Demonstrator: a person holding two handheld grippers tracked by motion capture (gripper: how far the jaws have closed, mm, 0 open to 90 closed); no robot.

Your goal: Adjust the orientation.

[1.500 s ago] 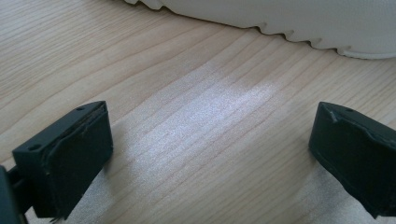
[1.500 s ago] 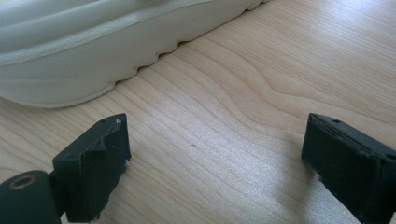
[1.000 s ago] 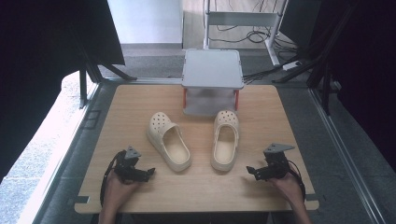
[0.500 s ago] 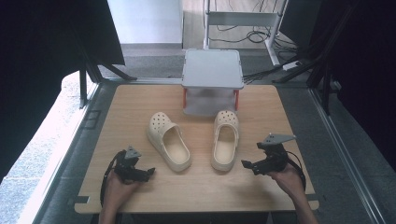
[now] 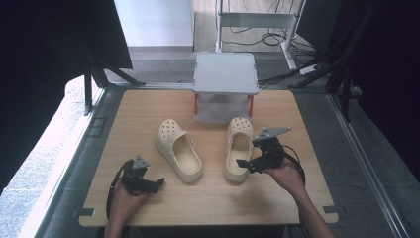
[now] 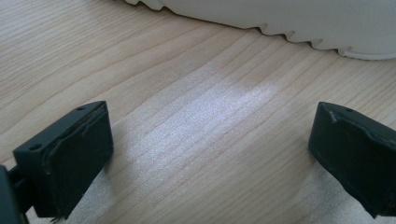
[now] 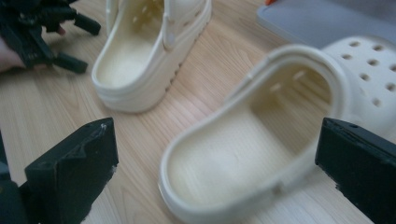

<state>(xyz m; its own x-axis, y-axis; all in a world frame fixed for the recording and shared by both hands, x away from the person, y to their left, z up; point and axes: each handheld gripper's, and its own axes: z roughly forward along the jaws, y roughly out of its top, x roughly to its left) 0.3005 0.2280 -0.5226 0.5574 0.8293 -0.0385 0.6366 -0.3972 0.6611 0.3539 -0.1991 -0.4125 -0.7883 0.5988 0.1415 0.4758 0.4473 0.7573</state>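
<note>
Wooden bench (image 5: 148, 106): two cream clogs; right gripper (image 5: 247, 162) wide open at right clog (image 5: 237, 148); left gripper (image 5: 153, 183) wide, empty.

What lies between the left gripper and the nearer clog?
Only bare wooden table: in the high view, nothing lies between the left gripper and the left clog.

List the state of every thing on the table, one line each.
Left clog: upright on its sole, toe away from the person, angled, untouched.
Right clog: upright, not gripped.
Right gripper: open, beside the right clog's heel.
Left gripper: open, low over bare wood.
Grey stand: upright, top bare.
</note>
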